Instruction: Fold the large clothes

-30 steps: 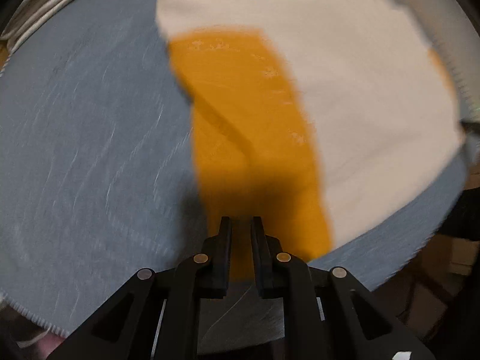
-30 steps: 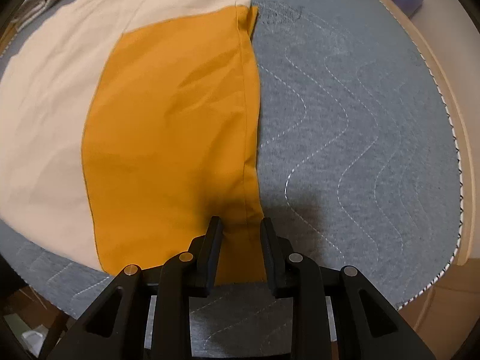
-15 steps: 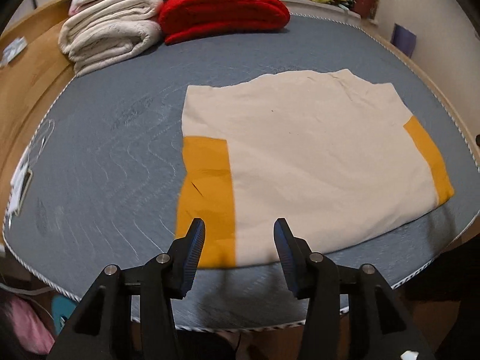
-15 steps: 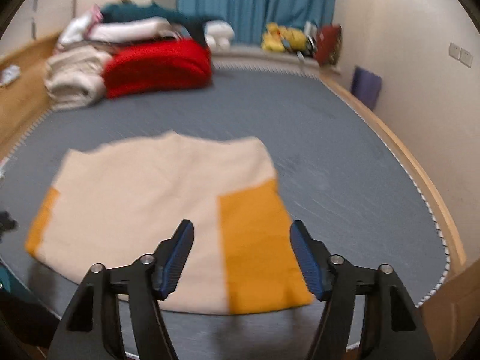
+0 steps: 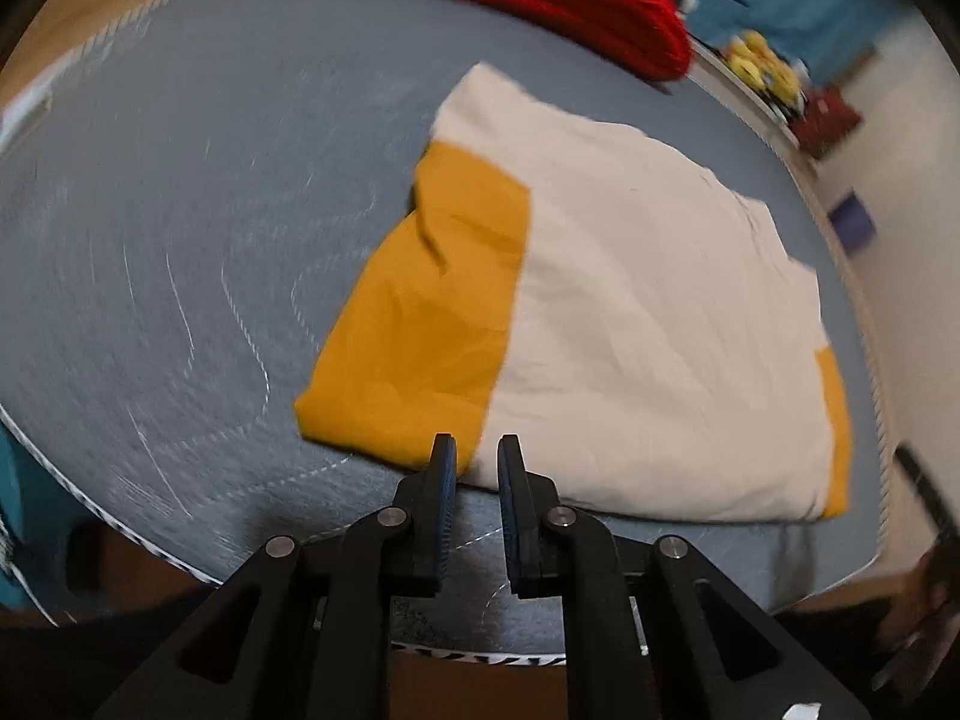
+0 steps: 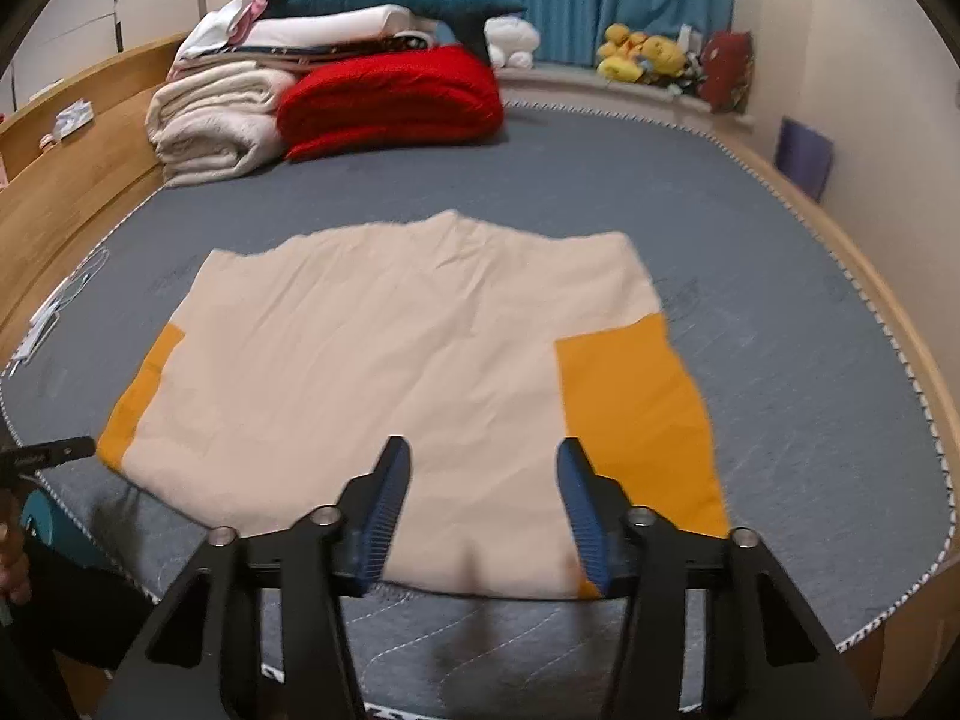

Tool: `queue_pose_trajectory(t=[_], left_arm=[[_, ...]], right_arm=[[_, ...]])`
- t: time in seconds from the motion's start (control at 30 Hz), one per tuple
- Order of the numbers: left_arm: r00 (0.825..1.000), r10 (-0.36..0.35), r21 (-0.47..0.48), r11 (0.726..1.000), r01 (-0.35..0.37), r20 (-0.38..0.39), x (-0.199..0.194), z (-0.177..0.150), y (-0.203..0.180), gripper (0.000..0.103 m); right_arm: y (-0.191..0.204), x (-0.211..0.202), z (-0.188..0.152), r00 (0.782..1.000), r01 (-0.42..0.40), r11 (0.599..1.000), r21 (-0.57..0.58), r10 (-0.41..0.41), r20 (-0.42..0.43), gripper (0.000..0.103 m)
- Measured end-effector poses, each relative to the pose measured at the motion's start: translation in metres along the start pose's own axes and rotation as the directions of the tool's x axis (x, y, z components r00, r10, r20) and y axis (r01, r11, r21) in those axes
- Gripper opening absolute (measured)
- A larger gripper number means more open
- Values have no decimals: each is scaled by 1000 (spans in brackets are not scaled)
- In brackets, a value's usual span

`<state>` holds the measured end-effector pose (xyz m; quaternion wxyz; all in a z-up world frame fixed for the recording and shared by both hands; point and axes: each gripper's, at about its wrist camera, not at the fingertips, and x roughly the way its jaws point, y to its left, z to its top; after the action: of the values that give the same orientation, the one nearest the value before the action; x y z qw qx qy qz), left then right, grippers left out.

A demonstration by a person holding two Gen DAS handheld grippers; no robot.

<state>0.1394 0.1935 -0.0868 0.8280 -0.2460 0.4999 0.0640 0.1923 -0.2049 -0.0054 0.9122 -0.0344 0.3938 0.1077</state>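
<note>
A cream garment with orange side panels lies folded flat on the grey quilted bed. In the left wrist view the garment shows its left orange panel. My left gripper is at the garment's near edge by that panel, jaws nearly closed with a narrow gap and nothing between them. My right gripper is open and empty, hovering above the near edge of the garment. The tip of the left gripper shows at the left edge of the right wrist view.
Folded cream blankets, a red blanket and stacked bedding stand at the head of the bed. Plush toys sit on the ledge by the blue curtain. A wooden bed frame runs along the left.
Both grippers let go of the orange panels and pulled back and up. The right one has stayed open. The left one has narrowed again and swung down to the garment's near left edge.
</note>
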Motion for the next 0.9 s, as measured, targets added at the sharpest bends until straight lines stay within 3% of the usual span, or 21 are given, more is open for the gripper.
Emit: queue_pose_trajectory(t=[0.1, 0.17, 0.33, 0.63, 0.9], left_arm=[[994, -91, -126, 989, 83, -57, 15, -1, 18, 17], [984, -152, -230, 965, 127, -97, 28, -6, 31, 26], [979, -181, -332, 933, 140, -97, 41, -9, 43, 34], [966, -253, -459, 854, 244, 43, 54, -10, 66, 42], [951, -264, -455, 835, 309, 162, 63, 1, 64, 44]], right_arm=[[5, 6, 0, 1000, -22, 1000, -9, 21, -15, 46], [8, 7, 0, 999, -37, 999, -17, 37, -21, 46], [19, 13, 3, 996, -75, 996, -38, 73, -40, 46], [38, 31, 3, 988, -126, 990, -62, 119, -100, 46], [45, 42, 4, 980, -154, 987, -46, 147, -134, 46]])
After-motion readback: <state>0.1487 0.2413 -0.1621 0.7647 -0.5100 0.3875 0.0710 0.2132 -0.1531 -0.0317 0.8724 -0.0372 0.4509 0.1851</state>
